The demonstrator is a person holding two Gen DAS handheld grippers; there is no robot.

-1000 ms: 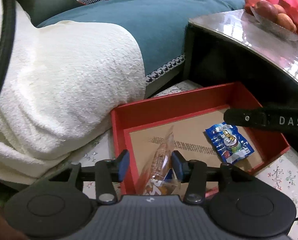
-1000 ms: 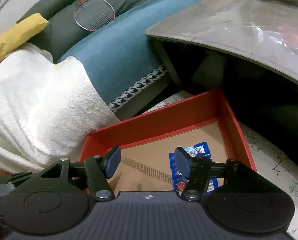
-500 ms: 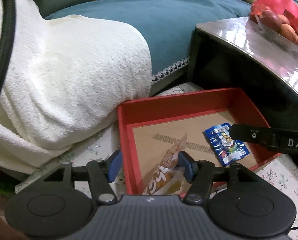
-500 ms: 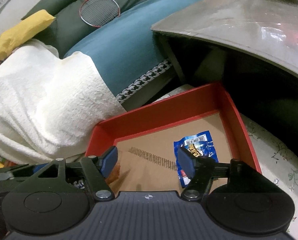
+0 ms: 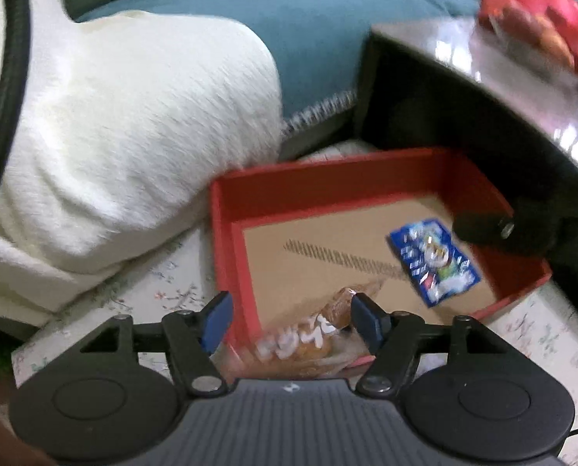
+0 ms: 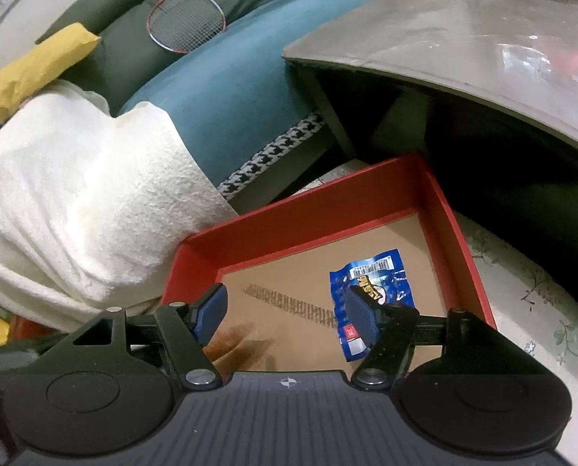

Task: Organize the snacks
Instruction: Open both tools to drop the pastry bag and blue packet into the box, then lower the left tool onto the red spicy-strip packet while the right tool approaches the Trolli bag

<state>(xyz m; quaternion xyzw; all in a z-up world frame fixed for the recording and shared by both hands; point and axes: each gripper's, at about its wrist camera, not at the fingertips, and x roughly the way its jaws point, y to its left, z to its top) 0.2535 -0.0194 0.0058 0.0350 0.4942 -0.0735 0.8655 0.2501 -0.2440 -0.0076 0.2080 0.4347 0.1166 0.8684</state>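
Left hand-held gripper point(image 5: 290, 320): jaws spread wide over the near-left corner of the red tray point(image 5: 327, 186); the clear snack bag point(image 5: 312, 339) lies between the fingers, its tip near the right pad, contact unclear in the blur.
Right hand-held gripper point(image 6: 285, 312): jaws apart, nothing between them, hanging above the tray's near edge.
Snack bag: in the tray's near-left corner, lower end over the near wall.
Blue packet point(image 6: 374, 291): flat on the brown tray floor, toward the right side, partly behind the right gripper's right finger.
Tray: on a floral cloth point(image 6: 533, 295), beside a white blanket point(image 6: 75, 198) and a low worktop point(image 6: 463, 46).
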